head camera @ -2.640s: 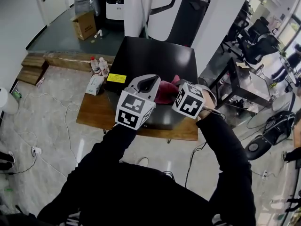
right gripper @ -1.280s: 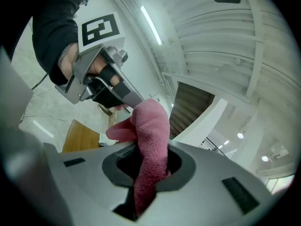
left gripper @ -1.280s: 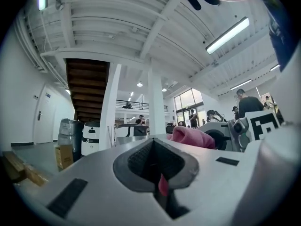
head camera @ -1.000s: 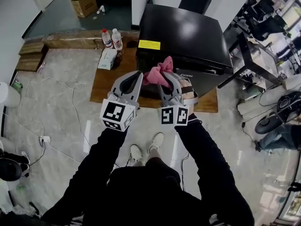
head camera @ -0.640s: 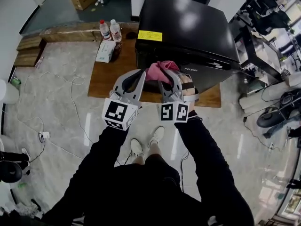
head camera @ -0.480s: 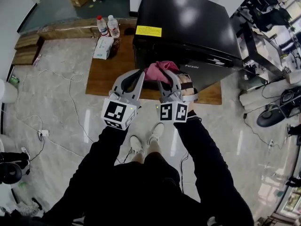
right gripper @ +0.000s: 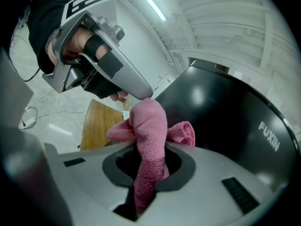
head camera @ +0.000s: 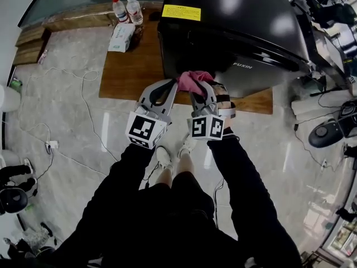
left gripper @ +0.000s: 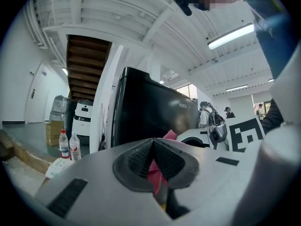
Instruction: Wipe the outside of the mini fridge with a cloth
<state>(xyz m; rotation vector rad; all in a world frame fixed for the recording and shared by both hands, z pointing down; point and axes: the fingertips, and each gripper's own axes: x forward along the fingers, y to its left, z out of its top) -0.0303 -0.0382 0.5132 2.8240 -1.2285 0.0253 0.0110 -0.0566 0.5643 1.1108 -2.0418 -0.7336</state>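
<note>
The black mini fridge (head camera: 234,15) stands on a low wooden platform (head camera: 128,66). A pink cloth (head camera: 192,80) is bunched against its front left corner. My left gripper (head camera: 174,85) and right gripper (head camera: 196,86) meet at the cloth, side by side. In the left gripper view the jaws are shut on a fold of the pink cloth (left gripper: 154,171), with the fridge (left gripper: 146,112) just ahead. In the right gripper view the jaws are shut on the cloth (right gripper: 150,135), which bulges out towards the fridge door (right gripper: 225,121).
Two water bottles (head camera: 125,7) and a tissue pack (head camera: 121,37) sit on the platform left of the fridge. Cables (head camera: 56,144) run over the tiled floor at the left. Desks and office chairs (head camera: 329,127) crowd the right side.
The cloth has come off the fridge's top and down to its front corner. Both grippers now hold it, close together, and they have drifted slightly lower in the last second.
</note>
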